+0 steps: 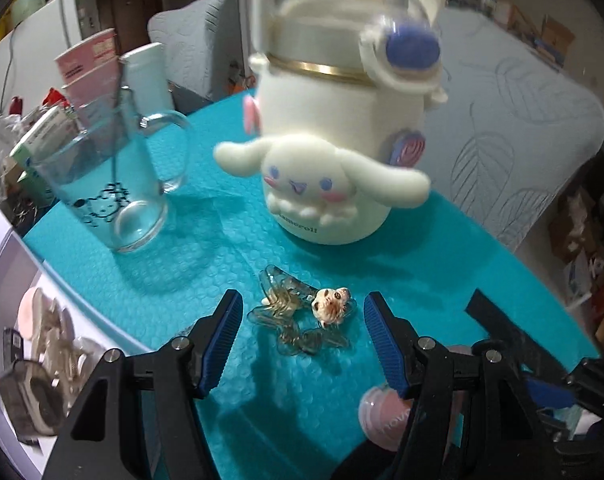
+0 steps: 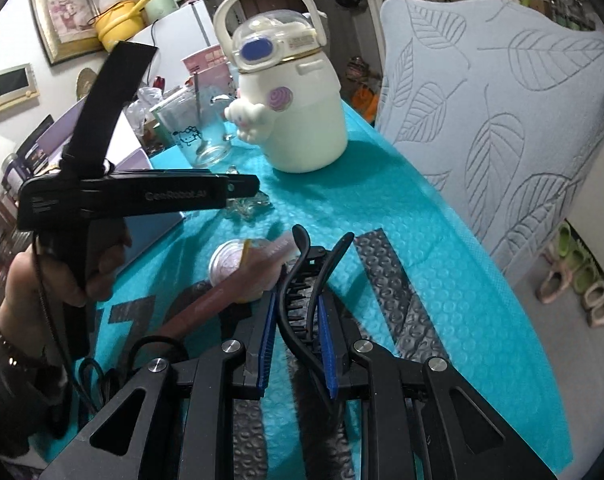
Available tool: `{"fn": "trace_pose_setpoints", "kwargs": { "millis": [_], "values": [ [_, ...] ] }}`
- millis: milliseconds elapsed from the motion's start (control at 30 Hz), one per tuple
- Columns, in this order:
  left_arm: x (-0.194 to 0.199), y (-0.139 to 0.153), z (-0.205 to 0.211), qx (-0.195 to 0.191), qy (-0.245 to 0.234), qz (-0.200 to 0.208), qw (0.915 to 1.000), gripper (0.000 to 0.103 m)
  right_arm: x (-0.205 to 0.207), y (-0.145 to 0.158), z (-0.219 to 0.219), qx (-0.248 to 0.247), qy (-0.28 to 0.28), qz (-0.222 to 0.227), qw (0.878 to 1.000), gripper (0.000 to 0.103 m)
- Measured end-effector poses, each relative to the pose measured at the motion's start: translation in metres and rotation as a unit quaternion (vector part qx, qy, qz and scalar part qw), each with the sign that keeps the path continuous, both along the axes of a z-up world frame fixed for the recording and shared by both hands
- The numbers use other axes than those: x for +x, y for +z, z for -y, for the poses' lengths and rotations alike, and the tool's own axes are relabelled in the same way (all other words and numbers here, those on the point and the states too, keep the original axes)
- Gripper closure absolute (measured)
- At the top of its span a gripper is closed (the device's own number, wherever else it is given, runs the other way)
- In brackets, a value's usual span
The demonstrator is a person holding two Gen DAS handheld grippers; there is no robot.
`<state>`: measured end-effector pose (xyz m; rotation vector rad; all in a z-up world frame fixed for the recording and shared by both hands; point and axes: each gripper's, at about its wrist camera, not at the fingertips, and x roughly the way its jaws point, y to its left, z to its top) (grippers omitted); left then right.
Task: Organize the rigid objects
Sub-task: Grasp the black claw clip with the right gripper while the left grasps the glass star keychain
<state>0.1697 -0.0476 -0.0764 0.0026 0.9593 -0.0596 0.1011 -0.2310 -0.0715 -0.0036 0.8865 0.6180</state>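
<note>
The left gripper [image 1: 298, 344] was held with its jaws spread wide on either side of a clear hair clip [image 1: 298, 320], which lay flat on the teal mat [image 1: 230, 248] and carried a small animal-face charm [image 1: 332, 303]. No pad was touching the clip. The step in hand was judged to be the pick-up of this clip; the next move would call for a slight lowering and a squeeze across its thin, slippery body, so that it was not pushed away over the bubbled surface.

The right gripper [image 2: 292, 332] was seen closed narrowly on a black claw clip [image 2: 306, 292], whose curved prongs stood up between the blue pads [image 2: 267, 344]. It was held just over the mat, near a pink tube [image 2: 222, 292] and a round pink compact [image 2: 232, 262]. A place for setting it down could not be told.

Farther off, a white Cinnamoroll bottle [image 1: 330, 152] stood upright on the mat, and beside it a glass mug [image 1: 114, 184] with a spoon inside.

Of the writing, "amoroll" was read at the bottle's base, "GenRobot.AI" along the left tool's body in the right wrist view, and "novo" on the pink compact. A Hello Kitty outline was printed on the mug.
</note>
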Motion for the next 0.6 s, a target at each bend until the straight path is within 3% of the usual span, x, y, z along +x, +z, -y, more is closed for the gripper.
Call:
{"fn": "trace_pose_setpoints", "kwargs": {
  "millis": [167,300,500,600],
  "values": [
    [0.010,-0.016,0.008,0.017,-0.030,-0.031,0.9989,0.040,0.006,-0.007,0.001,0.000,-0.001,-0.013,1.000,0.082],
    [0.013,-0.017,0.005,0.010,-0.035,-0.022,0.9991,0.040,0.010,-0.012,0.002,0.000,-0.002,-0.022,1.000,0.082],
    [0.017,-0.016,0.012,0.036,-0.057,-0.005,0.9977,0.040,0.010,-0.014,0.000,-0.003,0.001,-0.023,1.000,0.079],
    [0.015,-0.013,0.021,0.043,-0.060,0.001,0.9973,0.040,0.009,-0.014,0.000,0.002,0.008,-0.024,1.000,0.070]
  ]
}}
